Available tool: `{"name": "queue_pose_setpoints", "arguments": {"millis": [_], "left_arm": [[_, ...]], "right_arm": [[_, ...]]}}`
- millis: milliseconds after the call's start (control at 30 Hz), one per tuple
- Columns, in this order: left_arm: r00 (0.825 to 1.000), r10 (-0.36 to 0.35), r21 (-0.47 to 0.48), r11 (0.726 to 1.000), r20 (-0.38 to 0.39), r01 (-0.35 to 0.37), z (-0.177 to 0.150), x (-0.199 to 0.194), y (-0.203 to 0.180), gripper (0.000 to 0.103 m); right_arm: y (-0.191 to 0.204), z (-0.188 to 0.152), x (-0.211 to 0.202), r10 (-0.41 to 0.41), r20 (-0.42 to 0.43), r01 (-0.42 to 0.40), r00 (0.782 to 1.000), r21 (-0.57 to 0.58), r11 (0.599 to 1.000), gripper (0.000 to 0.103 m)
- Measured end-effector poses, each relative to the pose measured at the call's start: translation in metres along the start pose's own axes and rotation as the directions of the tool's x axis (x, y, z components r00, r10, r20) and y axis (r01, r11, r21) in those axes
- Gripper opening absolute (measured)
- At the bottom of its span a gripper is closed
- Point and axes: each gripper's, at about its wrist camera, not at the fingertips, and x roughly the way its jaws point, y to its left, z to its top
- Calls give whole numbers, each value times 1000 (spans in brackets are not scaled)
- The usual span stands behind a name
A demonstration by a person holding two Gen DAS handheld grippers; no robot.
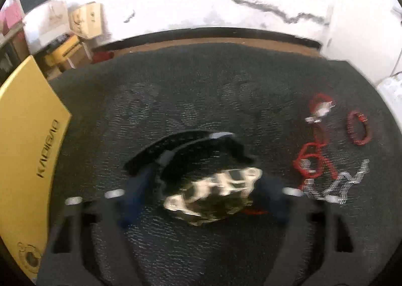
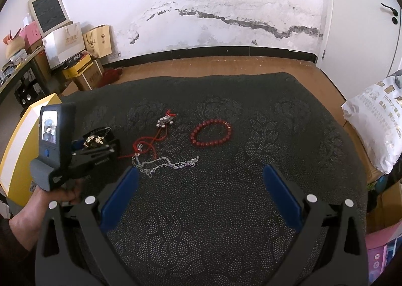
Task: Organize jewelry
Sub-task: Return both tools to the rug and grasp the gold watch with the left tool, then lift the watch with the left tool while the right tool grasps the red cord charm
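My left gripper (image 1: 201, 193) is clamped on a black-strapped watch (image 1: 213, 193) with a pale ornate face, lifted clear of the dark patterned blanket (image 2: 226, 210), apparently bound for the yellow box (image 1: 27, 160) just beside it, whose inside I cannot see. My right gripper (image 2: 201, 198) hangs wide open and empty, near the silver chain (image 2: 163, 164). The red cord pendant (image 2: 164, 121) and red bead bracelet (image 2: 211, 133) lie loose on the blanket, not yet sorted.
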Motion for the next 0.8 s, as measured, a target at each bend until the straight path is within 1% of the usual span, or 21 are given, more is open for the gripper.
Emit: {"name": "queue_pose_setpoints", "arguments": {"millis": [33,100,133,200,233,267,333,367,400,500,567,633,667,767,800], "left_arm": [[1000,12,8,1000,-5,-12,1,-2,-1,63],[1000,-13,-26,1000,-8,13,2,-11,3,62],[1000,-6,-36,999,-3,5,4,-19,6,62],[999,18,-18,1000,39,-17,5,-47,7,62],[997,40,9,999,67,-41,5,-67,7,62],[995,44,30,998,89,-47,3,-87,9,62],[994,32,41,999,101,-36,-4,-115,17,62],[996,25,32,999,91,-28,-8,-126,22,62],[997,14,20,1000,78,-16,-11,-130,25,62],[998,-59,-51,997,19,60,-15,-136,39,62],[995,-98,-72,993,-1,98,-16,-137,41,62],[995,-101,-58,993,3,101,-17,-135,44,62],[995,-96,-49,994,7,96,-16,-134,43,62],[993,-116,-48,992,-3,115,-16,-131,40,63],[993,-118,-46,992,-4,118,-17,-131,41,63]], "right_arm": [[1,0,1,1,-2,-1,1000,-2,1000,96],[0,1,3,4,-4,-4,1000,-2,1000,96],[1,2,4,8,-6,-8,1000,-2,1000,96],[1,1,5,19,-14,-19,1000,3,1000,96],[2,0,7,31,-21,-31,999,9,999,96],[3,0,9,37,-27,-36,999,9,999,96],[8,-2,18,44,-53,-44,998,0,999,96],[10,-3,22,47,-63,-48,997,-2,999,96],[12,-3,28,51,-76,-52,996,-2,999,96],[23,2,45,54,-101,-54,993,-3,999,96],[36,13,57,36,-87,-40,996,-52,998,96],[53,29,73,18,-51,-24,999,-118,993,96],[58,34,82,17,-46,-23,999,-133,991,96],[70,46,117,24,-67,-33,997,-143,989,94],[72,49,130,16,-78,-28,997,-152,988,90]]}}
